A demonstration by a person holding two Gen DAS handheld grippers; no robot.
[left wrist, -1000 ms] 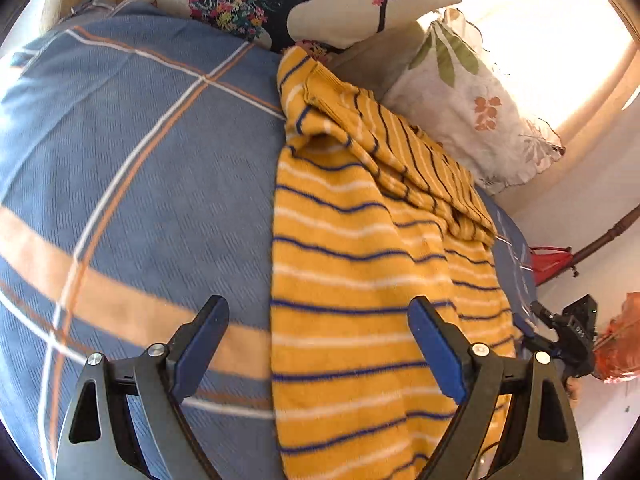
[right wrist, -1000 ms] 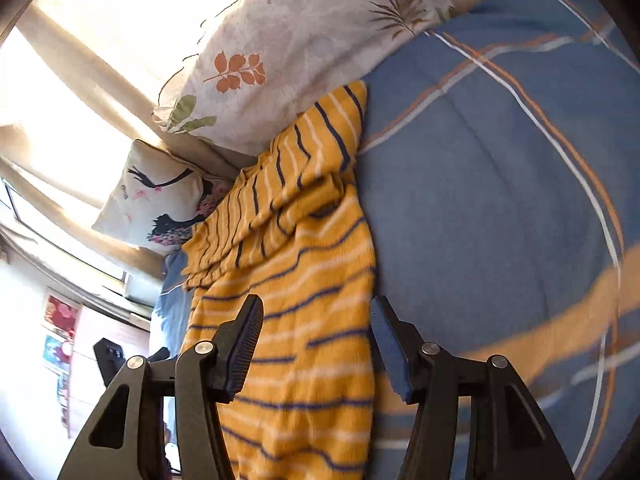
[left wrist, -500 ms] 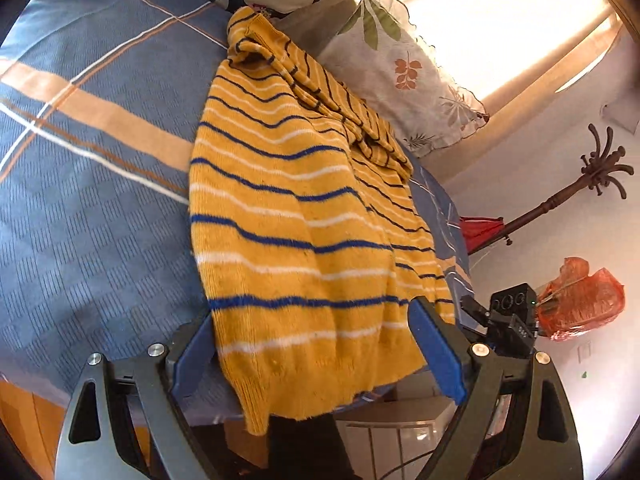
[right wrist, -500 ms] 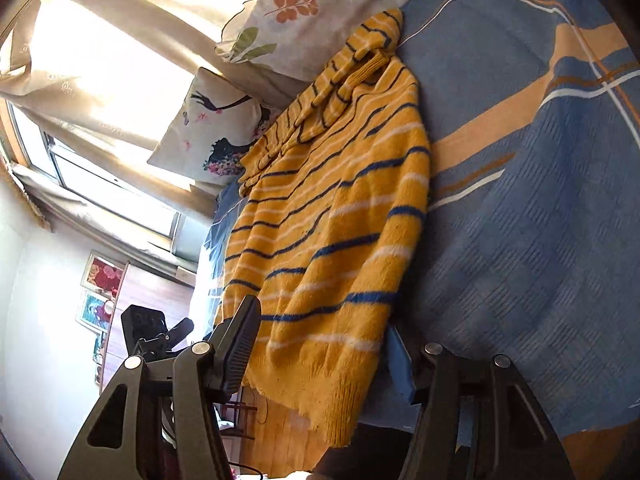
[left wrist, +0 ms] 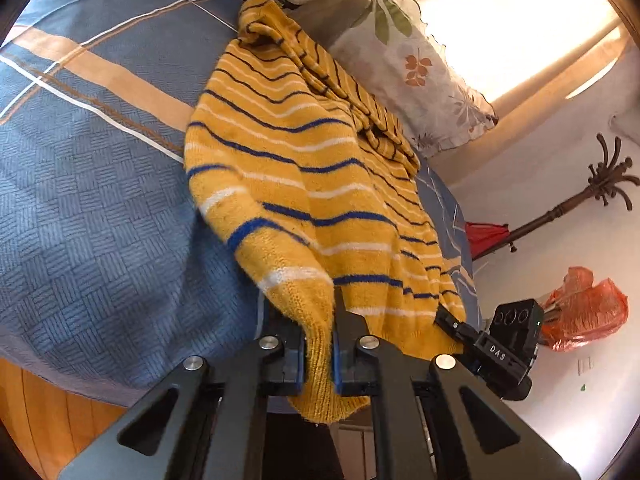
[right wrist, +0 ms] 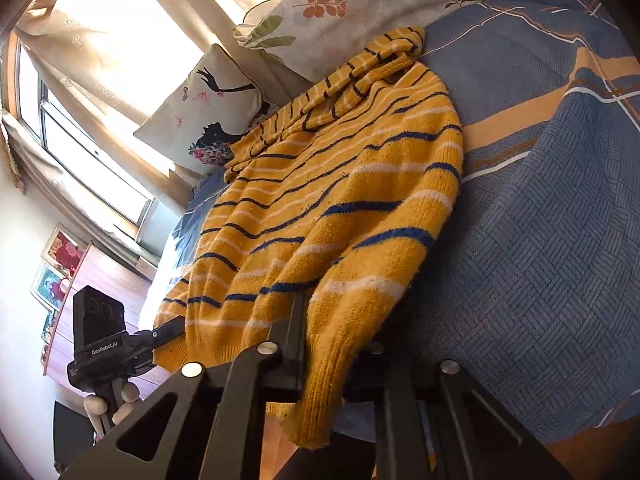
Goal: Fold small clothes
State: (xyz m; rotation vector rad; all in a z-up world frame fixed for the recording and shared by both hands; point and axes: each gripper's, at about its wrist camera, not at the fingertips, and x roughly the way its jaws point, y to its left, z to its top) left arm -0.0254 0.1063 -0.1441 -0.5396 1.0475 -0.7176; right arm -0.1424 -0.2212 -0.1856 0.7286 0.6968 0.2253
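On a bed [left wrist: 100, 220] under a blue checked cover, our yellow striped sweater [left wrist: 304, 184] lies spread toward the pillows [left wrist: 420, 76]. Our left gripper [left wrist: 318, 354] and right gripper [right wrist: 324, 344] have just closed, each pinching a hem corner at the bed's edge.

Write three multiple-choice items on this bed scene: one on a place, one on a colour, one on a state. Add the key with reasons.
1. Where does the sweater lie?
A. on the blue bedcover, hem at the bed's edge
B. on a chair
C. on the floor

2. What colour is the sweater's main knit?
A. red
B. yellow
C. green

3. How does the left gripper stand?
A. wide open above the pillow
B. shut on nothing
C. shut on the sweater's hem corner

Key: 1 A, it is spread over the checked cover with its hem hanging past the edge. 2 B, yellow with blue and white stripes. 3 C, its blue pads pinch the ribbed hem between them.
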